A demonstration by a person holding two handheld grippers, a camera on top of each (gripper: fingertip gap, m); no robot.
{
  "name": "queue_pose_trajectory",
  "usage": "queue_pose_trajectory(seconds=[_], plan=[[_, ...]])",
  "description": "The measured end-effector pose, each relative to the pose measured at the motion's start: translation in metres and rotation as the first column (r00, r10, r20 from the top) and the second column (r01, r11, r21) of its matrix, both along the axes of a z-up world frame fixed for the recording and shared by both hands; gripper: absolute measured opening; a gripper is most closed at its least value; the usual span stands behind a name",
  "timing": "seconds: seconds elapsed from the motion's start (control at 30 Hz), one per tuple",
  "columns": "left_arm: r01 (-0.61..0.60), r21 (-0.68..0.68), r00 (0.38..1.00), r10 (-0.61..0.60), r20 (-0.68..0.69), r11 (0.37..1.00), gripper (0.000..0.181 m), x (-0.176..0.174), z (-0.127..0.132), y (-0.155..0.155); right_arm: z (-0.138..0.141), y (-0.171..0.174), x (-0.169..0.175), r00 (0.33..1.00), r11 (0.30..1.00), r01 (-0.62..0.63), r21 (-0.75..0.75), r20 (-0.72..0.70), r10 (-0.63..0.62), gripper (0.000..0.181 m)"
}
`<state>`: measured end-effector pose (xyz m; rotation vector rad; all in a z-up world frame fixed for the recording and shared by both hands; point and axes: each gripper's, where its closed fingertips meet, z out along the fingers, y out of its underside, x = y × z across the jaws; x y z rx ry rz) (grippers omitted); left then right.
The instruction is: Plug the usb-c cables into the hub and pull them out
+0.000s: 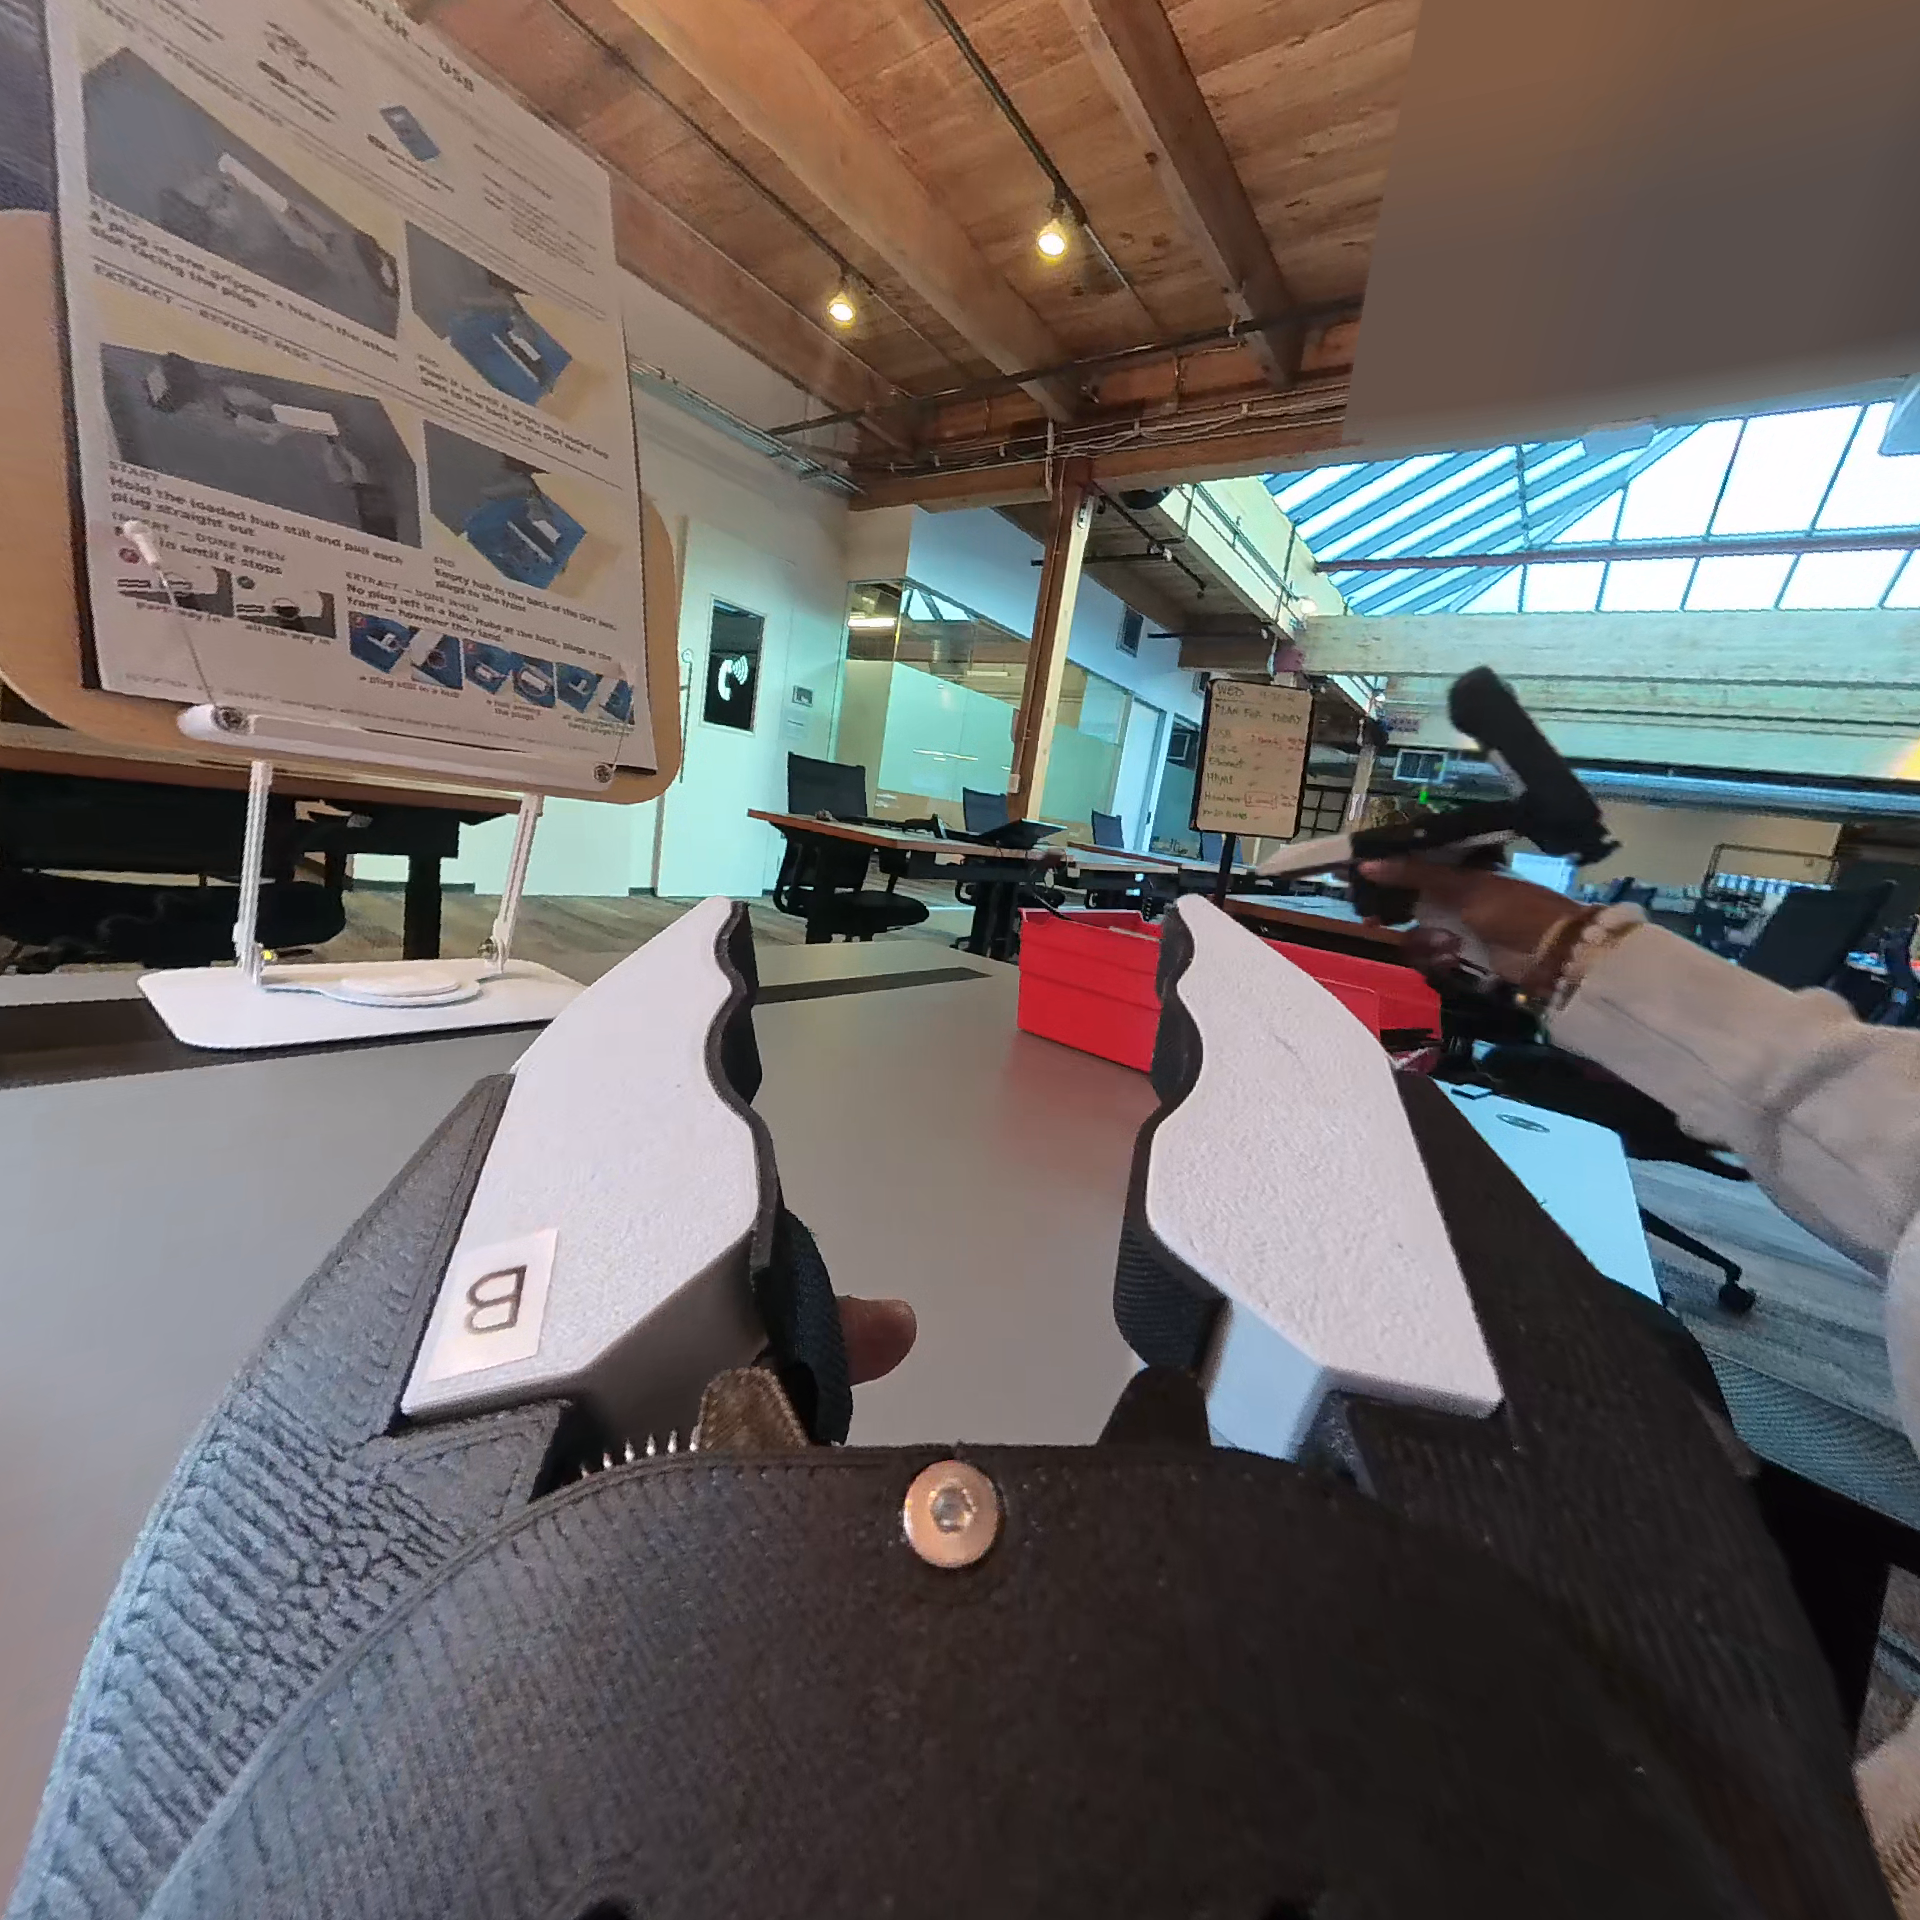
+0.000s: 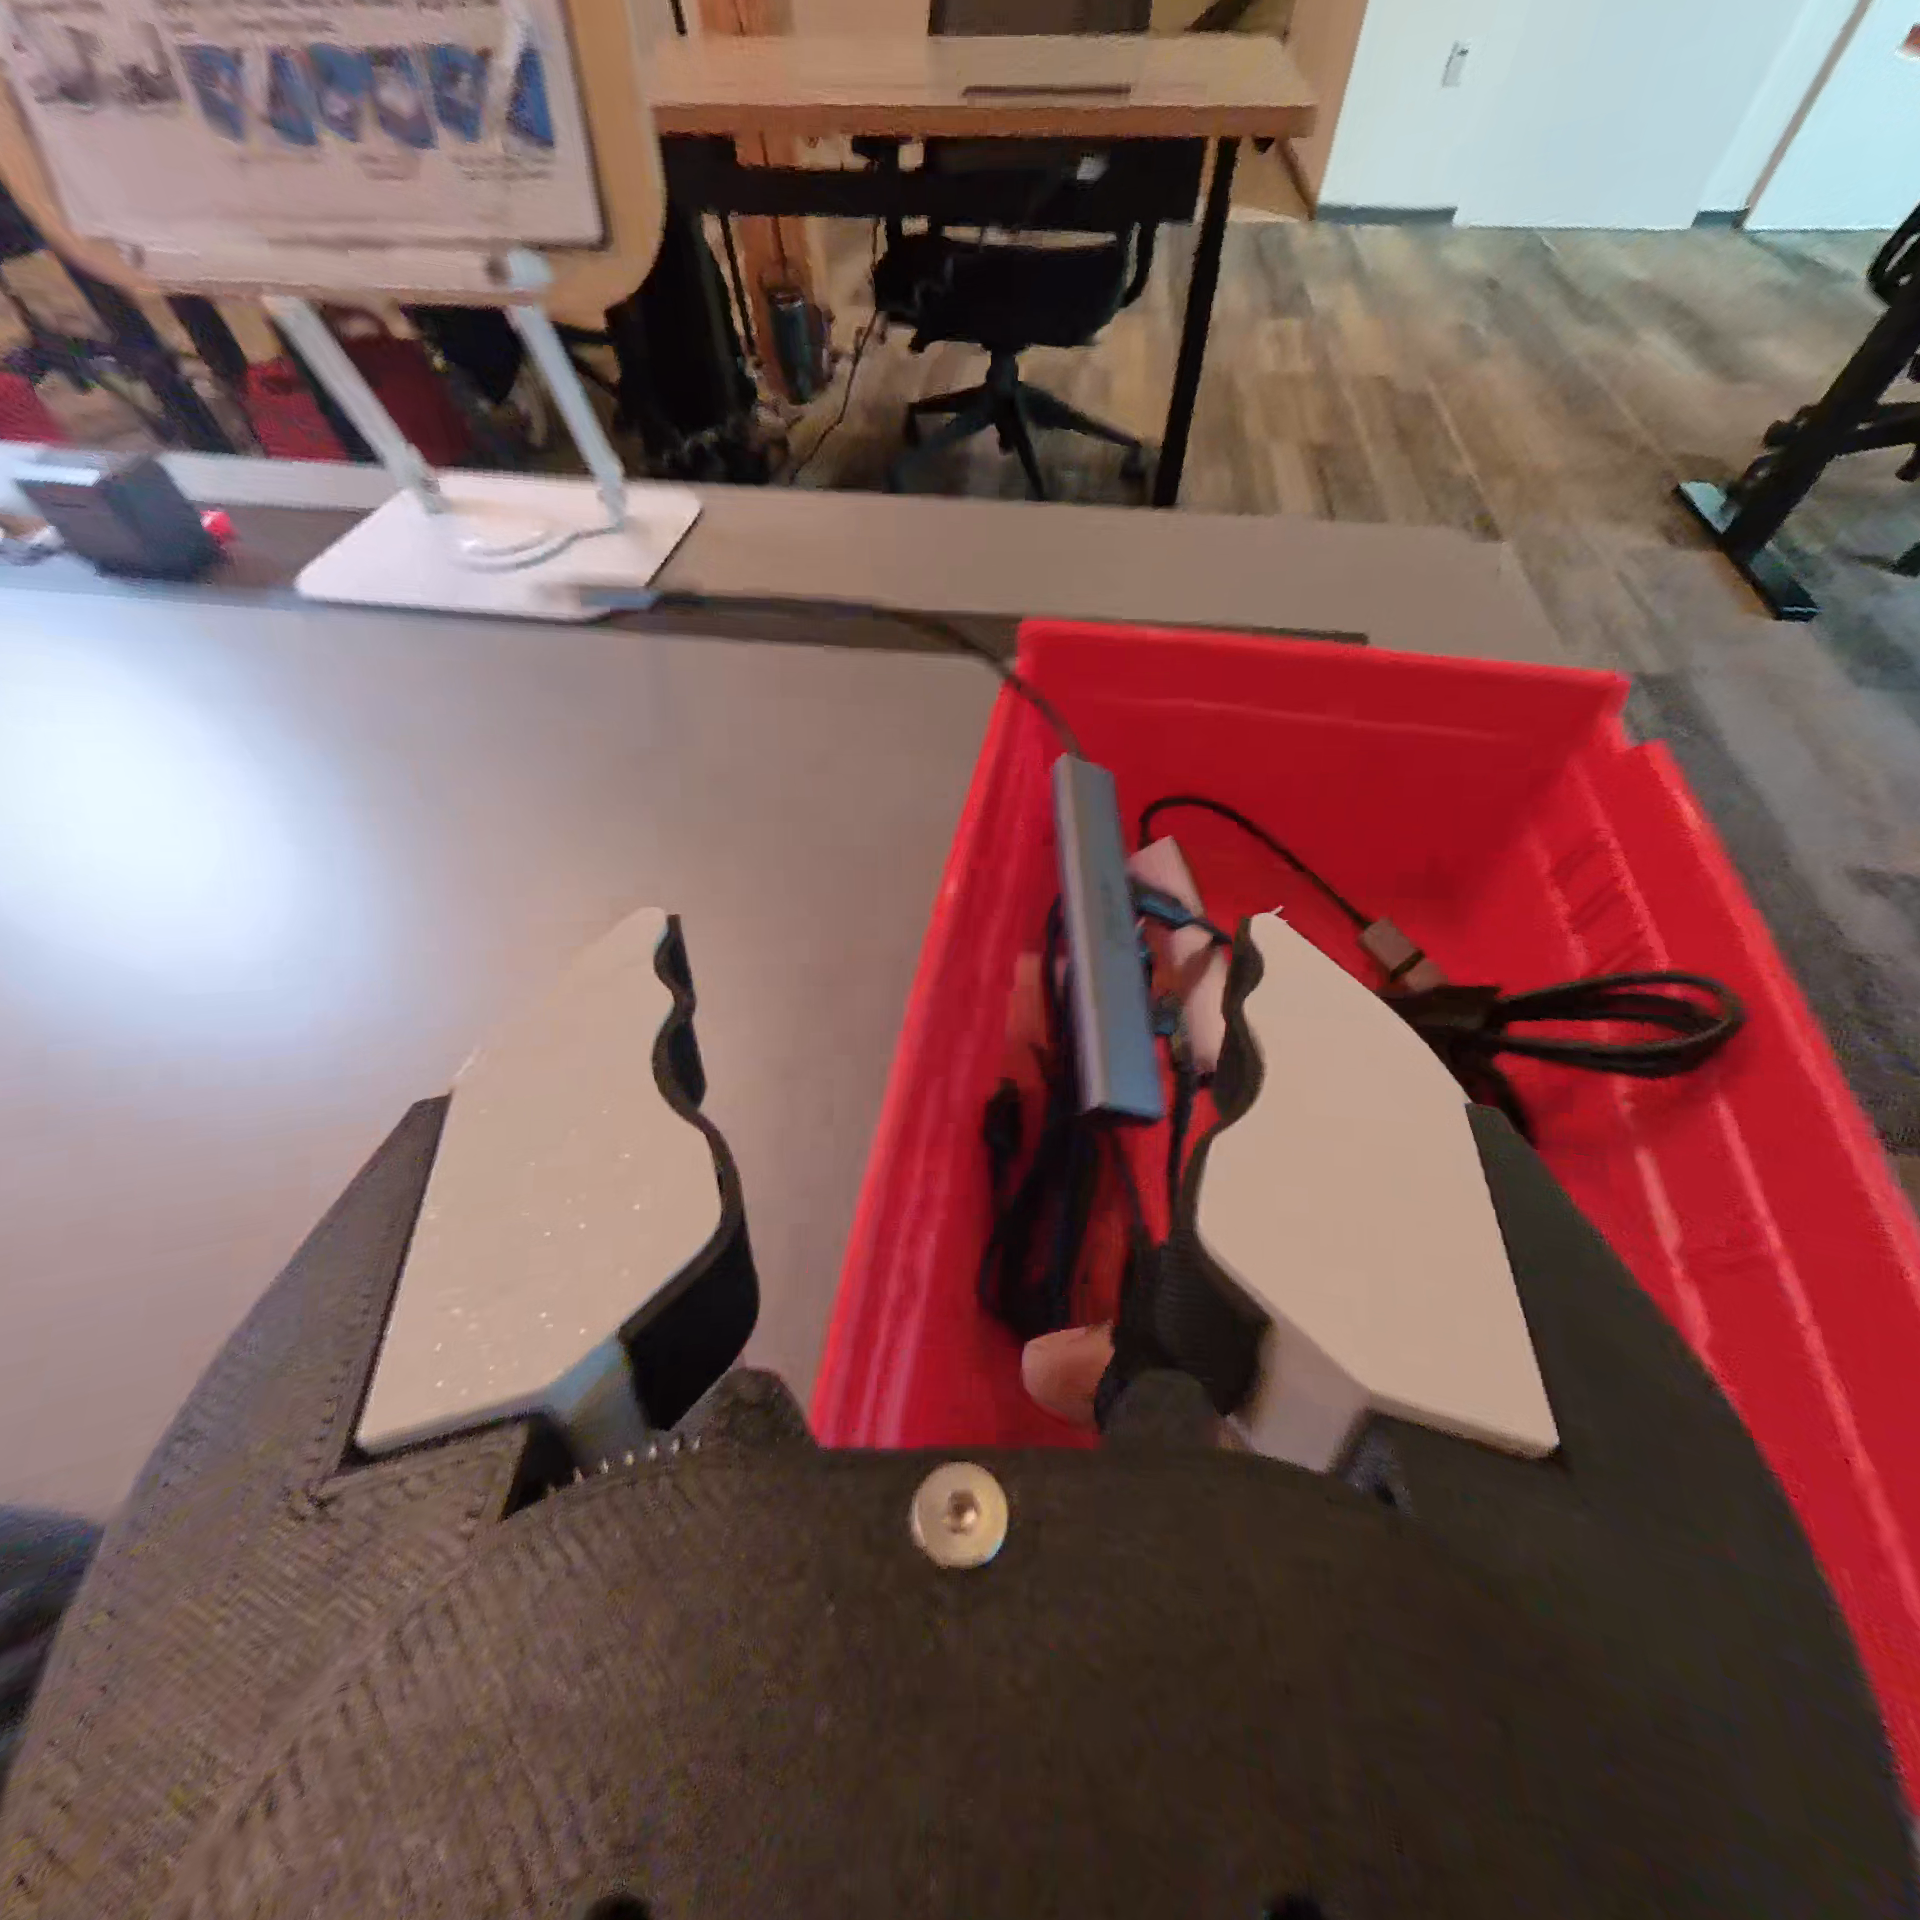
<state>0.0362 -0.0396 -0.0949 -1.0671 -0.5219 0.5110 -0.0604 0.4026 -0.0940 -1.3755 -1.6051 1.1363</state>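
In the right wrist view a red bin (image 2: 1351,717) stands on the grey table and holds a slim grey hub (image 2: 1101,956), a pale second hub (image 2: 1174,935) partly under it, and several black cables (image 2: 1590,1023). My right gripper (image 2: 961,925) is open and empty, hovering above the bin's left wall and near end. In the left wrist view my left gripper (image 1: 961,914) is open and empty, held level above the table (image 1: 935,1143). The red bin (image 1: 1091,997) lies beyond its tips. The right gripper (image 1: 1309,854) shows far right, held by a hand above the bin.
A white stand (image 1: 353,997) with an instruction sheet (image 1: 343,395) stands at the table's far left; it also shows in the right wrist view (image 2: 499,540). A small black device (image 2: 135,530) sits far left. Desks and office chairs (image 2: 997,301) stand beyond the table edge.
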Motion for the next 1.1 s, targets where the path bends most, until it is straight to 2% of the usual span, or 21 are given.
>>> queue_pose_trajectory(seconds=[0.07,0.17,0.23,0.33,0.43,0.47,0.57,0.73,0.93,1.1], plan=[[-0.001,0.009,1.0,0.001,0.013,1.0,0.074,-0.002,-0.001,-0.001,-0.013,-0.015,0.024,0.997,0.999,-0.016,0.031,0.076,0.014,0.09],[0.021,0.025,1.0,-0.021,0.009,0.999,0.074,0.0,0.001,0.0,-0.045,-0.02,0.049,0.979,0.994,0.052,0.101,0.193,-0.07,0.073],[0.029,0.022,1.0,-0.03,0.003,0.999,0.074,0.001,0.001,0.002,-0.058,-0.022,0.054,0.974,0.987,0.077,0.14,0.201,-0.104,0.058],[0.034,0.009,0.999,-0.034,-0.006,0.999,0.074,0.002,0.001,0.004,-0.074,-0.009,0.053,0.953,0.974,0.15,0.172,0.238,-0.189,0.05],[0.042,0.024,0.999,-0.041,-0.016,0.999,0.074,0.004,0.002,0.003,-0.087,-0.015,0.049,0.943,0.98,0.096,0.176,0.299,-0.146,0.017],[0.041,0.028,0.999,-0.04,-0.02,0.999,0.074,0.005,0.003,0.002,-0.088,-0.011,0.047,0.943,0.97,0.106,0.22,0.288,-0.168,0.006],[0.033,0.033,0.999,-0.032,-0.022,0.999,0.074,0.005,0.003,0.001,-0.086,-0.016,0.041,0.951,0.948,0.105,0.299,0.249,-0.184,0.006],[0.054,0.011,0.998,-0.053,-0.024,0.999,0.073,0.007,0.002,0.007,-0.085,-0.045,0.029,0.966,0.91,0.097,0.403,0.182,-0.183,0.006],[0.041,-0.009,0.998,-0.042,-0.056,0.999,0.072,0.01,0.003,0.009,-0.085,-0.089,0.016,0.968,0.905,0.076,0.418,0.187,-0.167,0.007],[0.055,-0.017,0.997,-0.056,-0.057,0.998,0.071,0.014,0.004,0.01,-0.084,-0.145,0.009,0.974,0.917,0.022,0.398,0.2,-0.11,0.007]])
